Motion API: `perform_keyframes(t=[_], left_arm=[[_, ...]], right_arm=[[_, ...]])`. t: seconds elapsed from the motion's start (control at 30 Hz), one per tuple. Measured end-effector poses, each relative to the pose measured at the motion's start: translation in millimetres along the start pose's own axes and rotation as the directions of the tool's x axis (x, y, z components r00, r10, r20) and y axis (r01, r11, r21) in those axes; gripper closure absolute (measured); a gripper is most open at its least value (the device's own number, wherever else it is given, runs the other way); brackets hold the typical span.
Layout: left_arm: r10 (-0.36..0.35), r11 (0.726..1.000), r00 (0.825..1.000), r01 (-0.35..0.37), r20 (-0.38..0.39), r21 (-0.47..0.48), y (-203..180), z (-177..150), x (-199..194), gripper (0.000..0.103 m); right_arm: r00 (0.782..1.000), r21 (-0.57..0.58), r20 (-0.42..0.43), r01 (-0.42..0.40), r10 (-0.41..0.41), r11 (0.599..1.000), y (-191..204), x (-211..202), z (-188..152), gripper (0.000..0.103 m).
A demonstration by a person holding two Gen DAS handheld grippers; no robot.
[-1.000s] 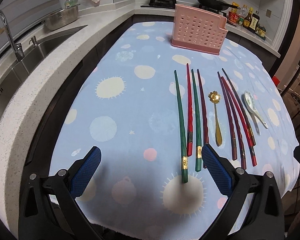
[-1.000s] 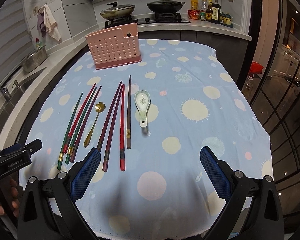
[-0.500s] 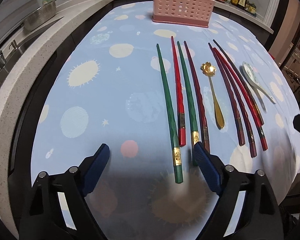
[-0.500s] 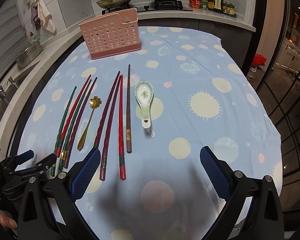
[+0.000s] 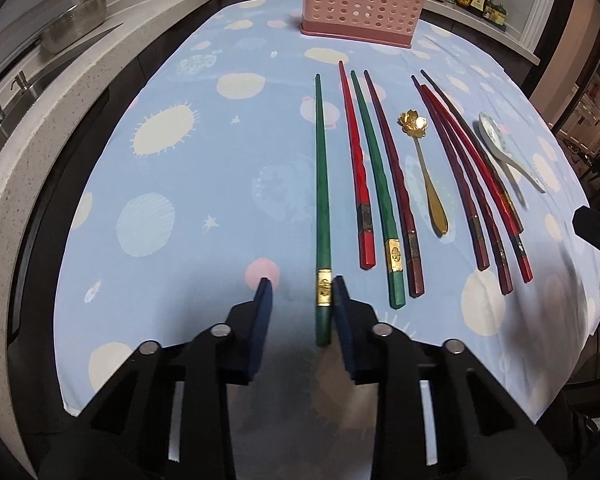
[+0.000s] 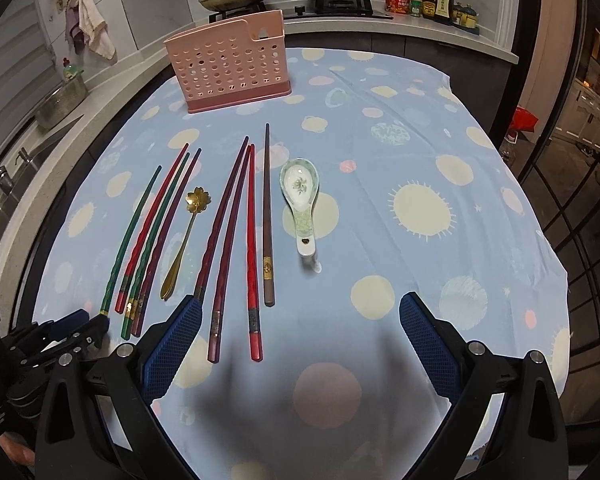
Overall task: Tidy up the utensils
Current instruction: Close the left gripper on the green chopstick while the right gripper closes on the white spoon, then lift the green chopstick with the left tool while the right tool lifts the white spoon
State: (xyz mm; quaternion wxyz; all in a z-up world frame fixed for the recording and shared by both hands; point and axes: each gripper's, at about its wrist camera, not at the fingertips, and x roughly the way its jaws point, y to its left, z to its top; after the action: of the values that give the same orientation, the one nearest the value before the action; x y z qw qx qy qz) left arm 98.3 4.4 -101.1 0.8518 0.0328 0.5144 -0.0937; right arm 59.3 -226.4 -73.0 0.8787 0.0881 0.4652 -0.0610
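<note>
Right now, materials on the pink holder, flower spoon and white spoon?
Pink holder: looks like moulded plastic, matte, with punched round holes.
Flower spoon: probably metal, gold finish; its bowl throws a bright glint in the left wrist view.
White spoon: likely glazed ceramic, glossy white with a green printed pattern; melamine can't be ruled out.

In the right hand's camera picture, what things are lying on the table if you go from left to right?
Green chopstick → gold spoon → brown chopstick → white spoon.
</note>
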Motion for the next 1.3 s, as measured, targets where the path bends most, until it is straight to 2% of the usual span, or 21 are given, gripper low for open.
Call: perform_keyframes(t=[0.03, 0.07, 0.3, 0.57, 0.67, 1.1, 1.3], left_arm=[[-0.008, 1.0, 1.0, 0.008, 0.001, -0.004, 1, 1, 0, 0.09], [-0.012, 1.0, 1.0, 0.012, 0.001, -0.007, 2, 2, 0, 0.095], [0.003, 1.0, 1.0, -0.003, 0.009, -0.029, 11, 10, 4, 0.095], [0.006, 0.999, 1.0, -0.005, 0.008, -0.053, 18, 26, 13, 0.095], [0.003, 0.998, 1.0, -0.002, 0.007, -0.058, 19, 31, 16, 0.095], [0.001, 0.998, 1.0, 0.0, 0.006, -0.058, 20, 39, 21, 0.095], [0.005, 0.998, 1.0, -0.004, 0.012, -0.057, 19, 39, 22, 0.095]], right_arm=[[1.0, 0.002, -0.006, -0.004, 0.004, 1.0, -1, 2, 1, 0.017], [1.0, 0.006, -0.01, -0.008, 0.008, 1.0, -1, 4, 2, 0.021], [0.999, 0.057, -0.008, -0.04, 0.041, 0.998, -12, 20, 25, 0.038], [0.994, 0.103, -0.042, -0.1, 0.105, 0.99, -17, 53, 48, 0.078], [0.991, 0.118, -0.059, -0.111, 0.119, 0.987, -19, 64, 51, 0.087], [0.983, 0.151, -0.111, -0.128, 0.146, 0.98, -24, 88, 45, 0.091], [0.984, 0.146, -0.104, -0.132, 0.148, 0.98, -23, 89, 38, 0.091]])
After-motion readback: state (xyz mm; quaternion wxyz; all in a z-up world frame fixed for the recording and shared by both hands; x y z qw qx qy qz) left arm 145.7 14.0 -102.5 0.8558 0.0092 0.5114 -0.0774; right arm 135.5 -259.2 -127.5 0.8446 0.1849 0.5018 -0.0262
